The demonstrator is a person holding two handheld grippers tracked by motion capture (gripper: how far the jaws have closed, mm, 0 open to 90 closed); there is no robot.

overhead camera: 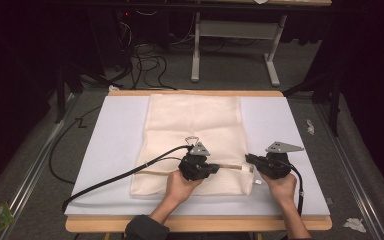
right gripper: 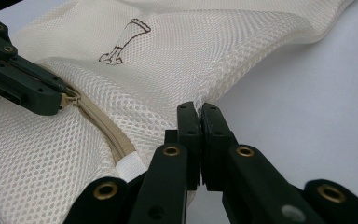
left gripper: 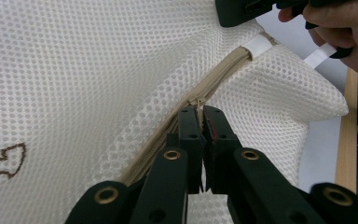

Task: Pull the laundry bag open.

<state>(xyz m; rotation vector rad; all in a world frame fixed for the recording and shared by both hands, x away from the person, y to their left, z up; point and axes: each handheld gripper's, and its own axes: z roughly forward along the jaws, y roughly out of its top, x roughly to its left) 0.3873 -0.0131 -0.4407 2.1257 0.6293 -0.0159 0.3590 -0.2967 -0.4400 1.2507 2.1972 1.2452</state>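
A cream mesh bag lies flat on the pale board, with a beige zipper running along its near part. My left gripper is shut on the zipper pull; its jaws meet right over the zipper line. At the zipper's far end sits a white tab. My right gripper is shut on the bag's mesh edge beside that end. A brown stitched mark shows on the mesh.
The board rests on a wooden table whose edge runs along the front. Black cables trail left off the board to the floor. Desk legs stand behind. Paper scraps lie on the carpet at right.
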